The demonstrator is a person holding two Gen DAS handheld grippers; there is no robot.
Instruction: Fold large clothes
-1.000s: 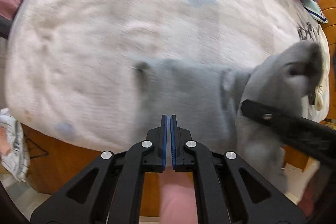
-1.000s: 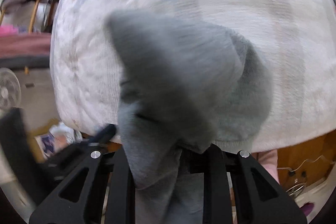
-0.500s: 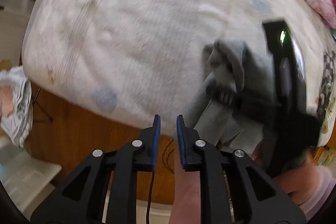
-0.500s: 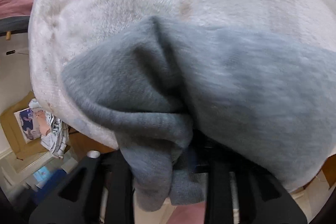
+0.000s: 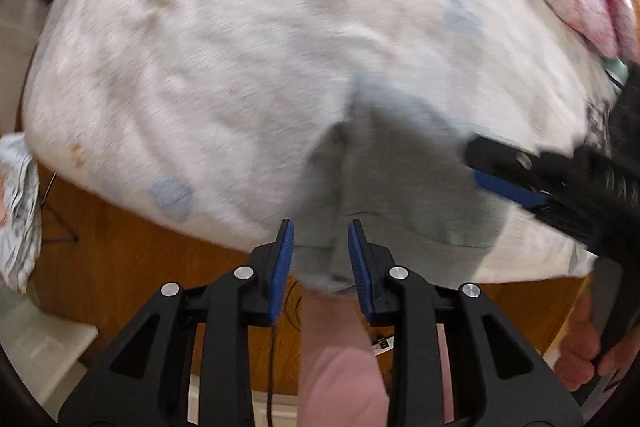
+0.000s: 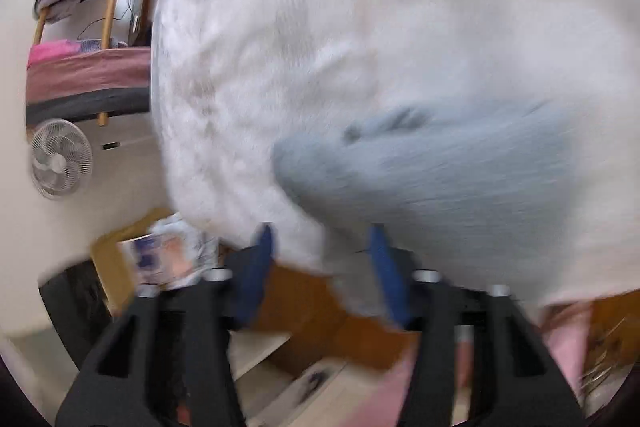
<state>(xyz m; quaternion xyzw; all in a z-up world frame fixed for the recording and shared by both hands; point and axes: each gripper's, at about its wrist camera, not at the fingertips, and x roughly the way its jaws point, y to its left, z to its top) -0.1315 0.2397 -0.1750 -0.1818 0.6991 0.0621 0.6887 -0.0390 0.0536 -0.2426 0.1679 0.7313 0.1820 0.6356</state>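
1. Left wrist view: garment (image 5: 400,187), grey, lies bunched on the bed (image 5: 220,67) at lower centre of the frame, its hem at the bed's near edge.
2. Left tongs (image 5: 320,251): jaws parted and opening, empty; the hem sits just beyond the tips.
3. Right tongs (image 5: 508,175): enter from the right edge, over the garment's right side.
4. Right wrist view: right tongs (image 6: 324,267) parted and closing; blur hides any contact, nothing seems pinched.
5. Step, as judged: regrasp between folds.
6. Next move calls for pinching two garment corners, one per tongs.
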